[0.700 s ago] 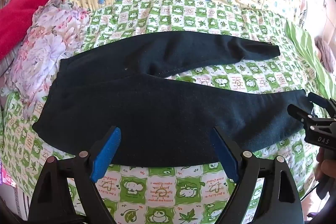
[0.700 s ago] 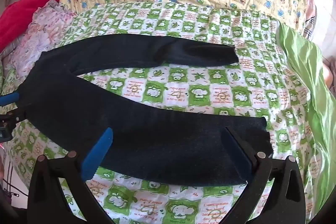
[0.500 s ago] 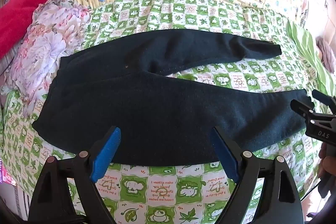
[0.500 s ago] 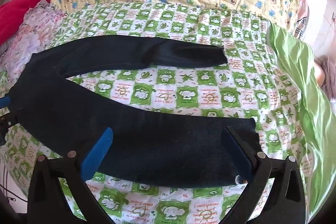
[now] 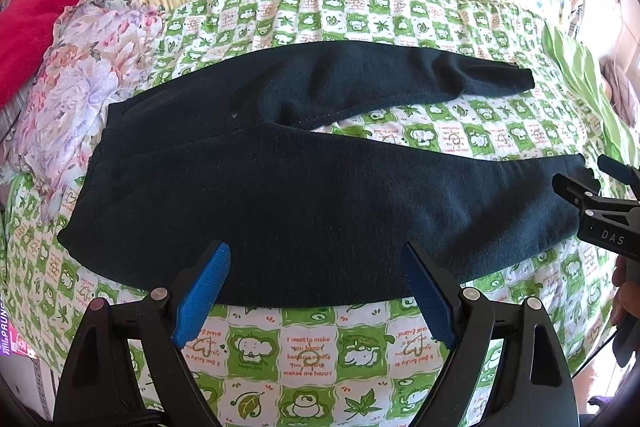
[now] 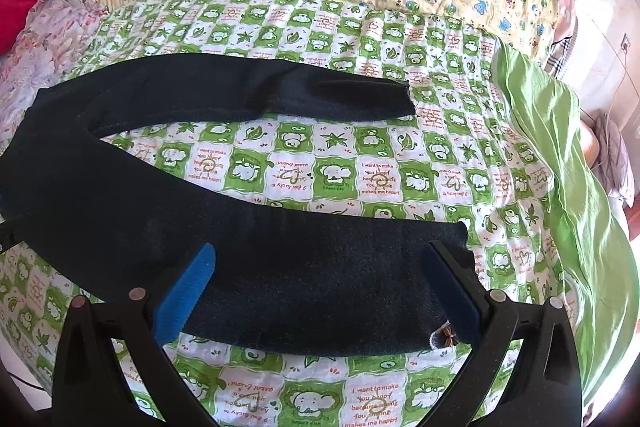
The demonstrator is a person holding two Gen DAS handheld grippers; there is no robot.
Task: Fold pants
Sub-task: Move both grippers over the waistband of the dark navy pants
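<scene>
Hovering: left gripper (image 5: 316, 291) wide open, empty, over near leg's thigh edge. Right gripper (image 6: 320, 295) wide open, empty, straddling near cuff. Dark pants (image 5: 320, 203) flat on green-checked quilt (image 5: 308, 351), legs splayed toward 3 o'clock. No fold made yet; everything remains.

The dark navy, soft knit pants (image 5: 304, 195) lie flat in front of me, spread open in a sideways V. The waistband end is to my left, and both legs run off to my right. The far leg (image 6: 240, 91) stretches straight and narrow, its cuff lying flat. The near leg (image 6: 304, 279) is wider and curves toward me, its cuff end close beneath me, with a small pale mark at its lower corner. The two legs are apart.
</scene>
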